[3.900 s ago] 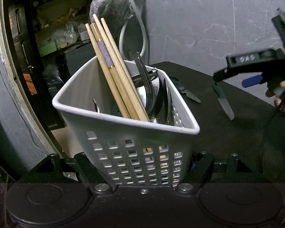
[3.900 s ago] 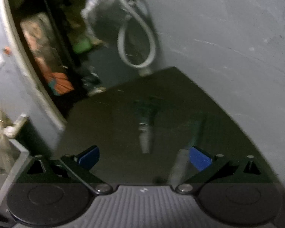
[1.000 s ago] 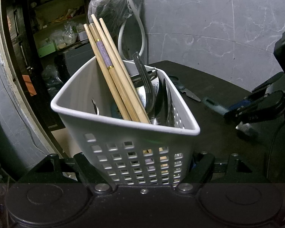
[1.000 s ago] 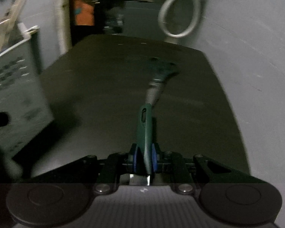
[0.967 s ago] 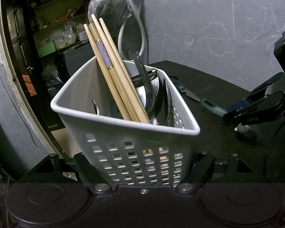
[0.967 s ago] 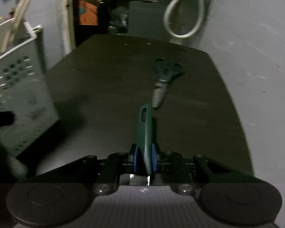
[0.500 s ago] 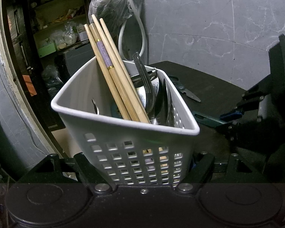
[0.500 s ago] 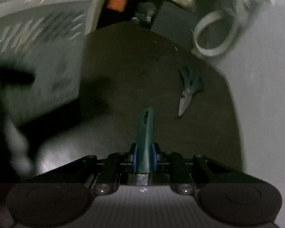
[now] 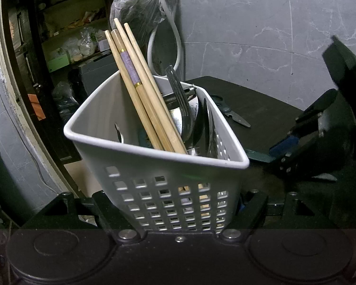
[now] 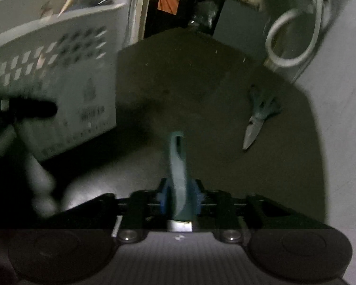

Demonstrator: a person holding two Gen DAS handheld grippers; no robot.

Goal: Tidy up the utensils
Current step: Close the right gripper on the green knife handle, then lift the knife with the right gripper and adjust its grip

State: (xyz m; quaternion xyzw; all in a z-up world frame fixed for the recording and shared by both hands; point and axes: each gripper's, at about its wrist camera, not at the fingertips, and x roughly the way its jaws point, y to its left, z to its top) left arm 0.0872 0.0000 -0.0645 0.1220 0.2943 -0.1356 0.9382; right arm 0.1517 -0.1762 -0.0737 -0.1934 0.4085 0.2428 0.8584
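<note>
Since a second ago the right claw (image 10: 178, 199) has swung off the open desk toward the white basket (image 9: 159, 166), bringing the green-handled knife (image 10: 178, 171) with it; the basket wall now fills the upper left of the right wrist view, where before it only edged the frame. Its jaws are opening at this moment, with the knife handle between the blue pads and the blade end tucked back toward the camera. In the left wrist view the handle tip (image 9: 258, 156) pokes out just beside the basket's right rim, lower than that rim.

Nearest the left camera, the left claw (image 9: 178, 204) stands narrow, clamped on the basket's perforated wall and keeping it tilted and steady as before. Inside lean the wooden chopsticks (image 9: 140, 87), a fork (image 9: 178, 95) and some dark spoons.

Farther off, the scissors (image 10: 258, 116) lie alone on the black desk (image 10: 201, 90), well apart from the basket.

Judging by this, the knife is mid-delivery but not yet above the rim, so a loosening grip here risks dropping it beside the basket. The scissors look like the last item left.
</note>
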